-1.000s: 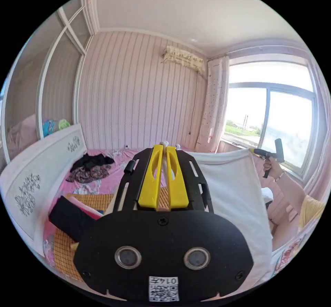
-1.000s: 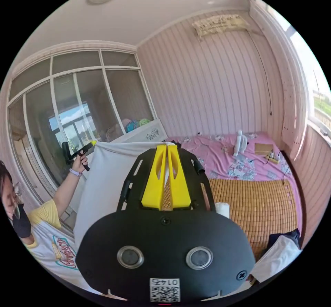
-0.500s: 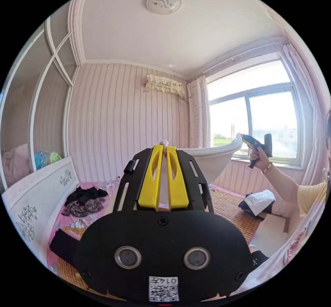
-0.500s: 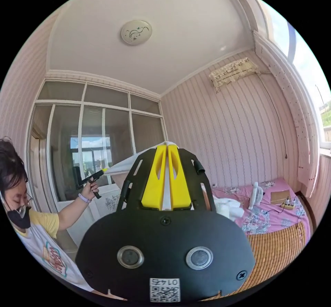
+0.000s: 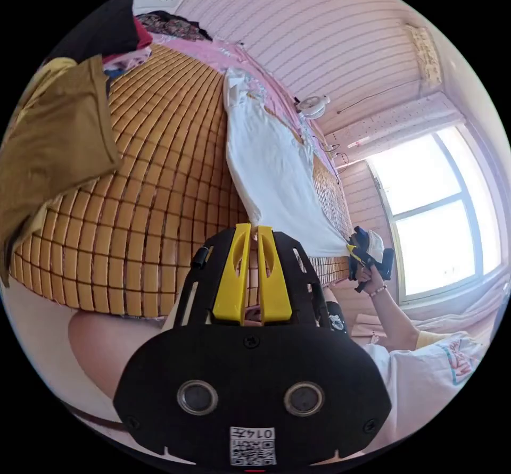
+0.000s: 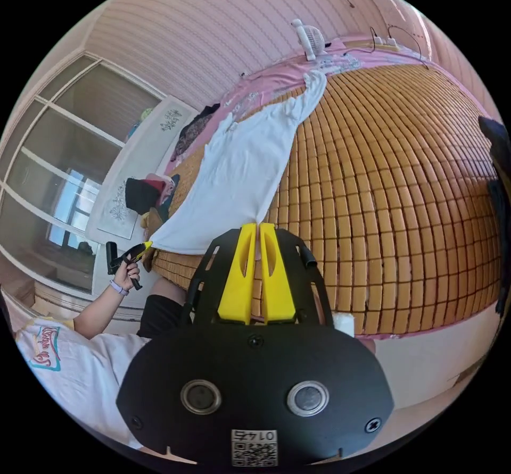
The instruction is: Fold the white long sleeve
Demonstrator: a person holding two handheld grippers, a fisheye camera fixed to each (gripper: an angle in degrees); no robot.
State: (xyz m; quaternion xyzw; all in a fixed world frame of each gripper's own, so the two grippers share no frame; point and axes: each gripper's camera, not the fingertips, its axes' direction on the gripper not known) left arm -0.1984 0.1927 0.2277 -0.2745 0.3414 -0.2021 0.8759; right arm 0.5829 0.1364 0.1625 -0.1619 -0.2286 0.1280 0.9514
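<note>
Half a second ago both cameras faced the walls and ceiling with the white long sleeve [image 5: 271,160] lifted in the air between the tongs; now both look down on the bed and the garment lies spread along the bamboo mat [image 5: 159,176], stretching away from the tongs toward the pink sheet [image 6: 266,85].

The left tongs [image 5: 254,229] have their yellow jaws nearly together, pinching one near corner of the hem. The right tongs [image 6: 258,226] are likewise closed on the other near corner. In the left gripper view the right tongs show at the hem's far corner, held in a hand [image 5: 367,277].

The sleeves at the far end are hard to make out. The black housing hides the mat edge nearest each camera.

An olive-brown garment [image 5: 48,139] lies on the mat left of the left tongs, dark clothes [image 6: 141,194] sit near the headboard [image 6: 143,160], and a small white fan [image 6: 304,31] stands beyond the garment.
</note>
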